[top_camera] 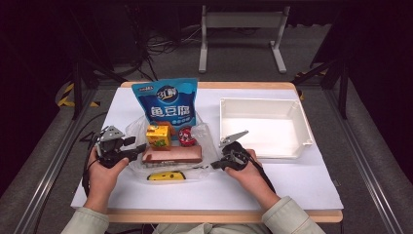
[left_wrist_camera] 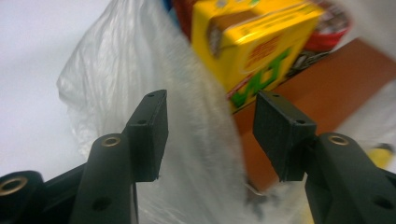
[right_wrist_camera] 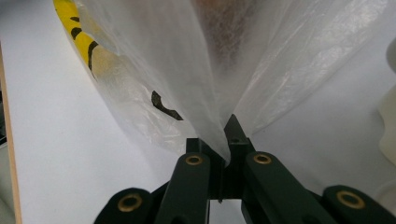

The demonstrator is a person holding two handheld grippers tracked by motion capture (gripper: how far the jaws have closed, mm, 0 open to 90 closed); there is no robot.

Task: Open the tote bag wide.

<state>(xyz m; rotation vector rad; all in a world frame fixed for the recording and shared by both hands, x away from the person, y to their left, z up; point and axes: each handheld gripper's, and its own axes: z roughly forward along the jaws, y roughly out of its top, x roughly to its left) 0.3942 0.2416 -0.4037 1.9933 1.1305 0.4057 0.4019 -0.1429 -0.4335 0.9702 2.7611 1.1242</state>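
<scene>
Snack pouch (top_camera: 168, 101) stands behind plastic bag (top_camera: 207, 134), tray (top_camera: 306, 127) to its right

A blue snack pouch (top_camera: 167, 101) standing near the far edge of the bench carries large white Chinese characters reading 鱼豆腐. The print on the yellow carton (top_camera: 158, 136) is too blurred to read.

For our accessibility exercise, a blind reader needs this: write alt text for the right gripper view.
The right gripper, its two black jaws shut, pinches a fold of the clear crinkled plastic bag above the white table. Through the film shows a yellow object with black markings.
</scene>
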